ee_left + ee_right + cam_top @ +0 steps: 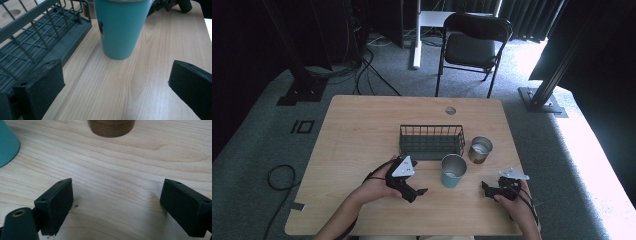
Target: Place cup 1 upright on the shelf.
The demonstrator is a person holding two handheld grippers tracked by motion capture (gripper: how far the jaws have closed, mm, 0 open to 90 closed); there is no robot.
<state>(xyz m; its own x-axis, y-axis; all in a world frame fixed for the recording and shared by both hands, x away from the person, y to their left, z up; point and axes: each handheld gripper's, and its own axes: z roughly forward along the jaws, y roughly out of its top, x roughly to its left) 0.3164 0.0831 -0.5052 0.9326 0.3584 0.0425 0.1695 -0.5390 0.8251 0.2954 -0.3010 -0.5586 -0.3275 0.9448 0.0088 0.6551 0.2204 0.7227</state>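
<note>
We see the blue cup (454, 171) standing upright on the worktop (357, 135), just in front of the wire basket (431, 141); a small dark picture sits on the cup's side, but we cannot read any words on it; the silver cup (480, 149) stands just beside the blue cup, near the basket's end; the left gripper (418, 193) sits near the blue cup, its fingers wide apart and holding nothing; the right gripper (486, 188) rests on the other side of the blue cup, fingers wide apart too, with nothing in them.
</note>
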